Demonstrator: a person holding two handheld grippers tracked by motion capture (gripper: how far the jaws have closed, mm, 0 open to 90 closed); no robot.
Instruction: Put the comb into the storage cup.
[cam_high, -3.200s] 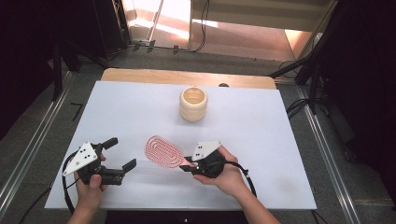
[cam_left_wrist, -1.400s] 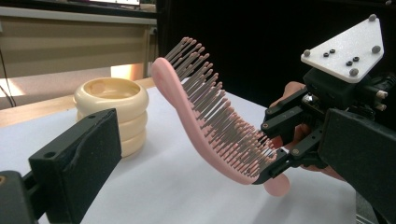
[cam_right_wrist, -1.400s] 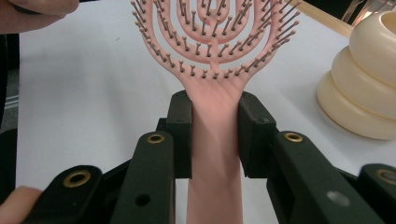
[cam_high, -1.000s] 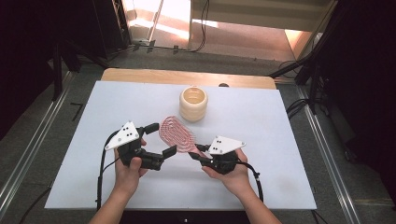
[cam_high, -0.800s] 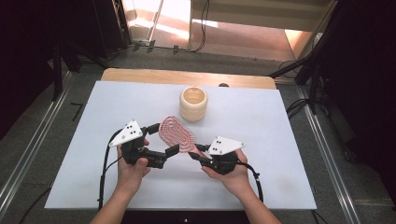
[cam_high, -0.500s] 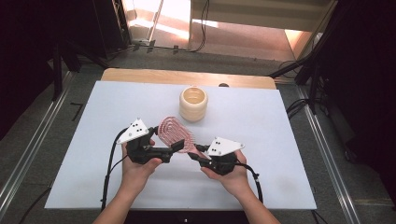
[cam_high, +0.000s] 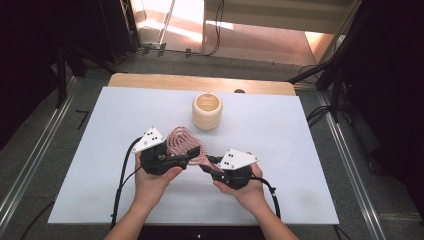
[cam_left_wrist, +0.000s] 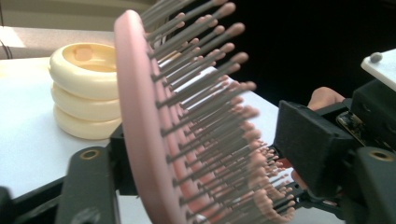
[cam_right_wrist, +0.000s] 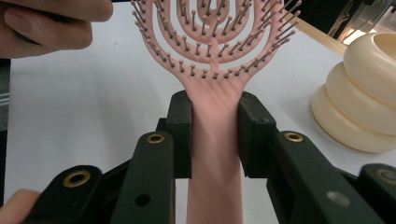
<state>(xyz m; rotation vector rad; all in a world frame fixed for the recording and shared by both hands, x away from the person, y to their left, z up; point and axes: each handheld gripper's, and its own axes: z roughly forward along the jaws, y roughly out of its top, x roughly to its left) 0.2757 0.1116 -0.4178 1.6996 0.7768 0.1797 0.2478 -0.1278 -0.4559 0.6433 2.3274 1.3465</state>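
Observation:
A pink hairbrush with a looped open head is held up over the white table. My right gripper is shut on its handle, one pad on each side. My left gripper reaches in from the left, and its jaws have just been closing around the brush head. One pad sits behind the pink back and the other stands just off the bristle tips, which are unbent. A cream ridged cup stands upright beyond the brush.
The white tabletop has free room on both sides and in front of my hands. A wooden strip runs along its far edge. Dark floor and metal rails surround the table. The cup stands close on the right in the right gripper view.
My left gripper has moved in from the left toward the brush head and narrowed its jaws around it. The right gripper has kept the brush still by its handle.

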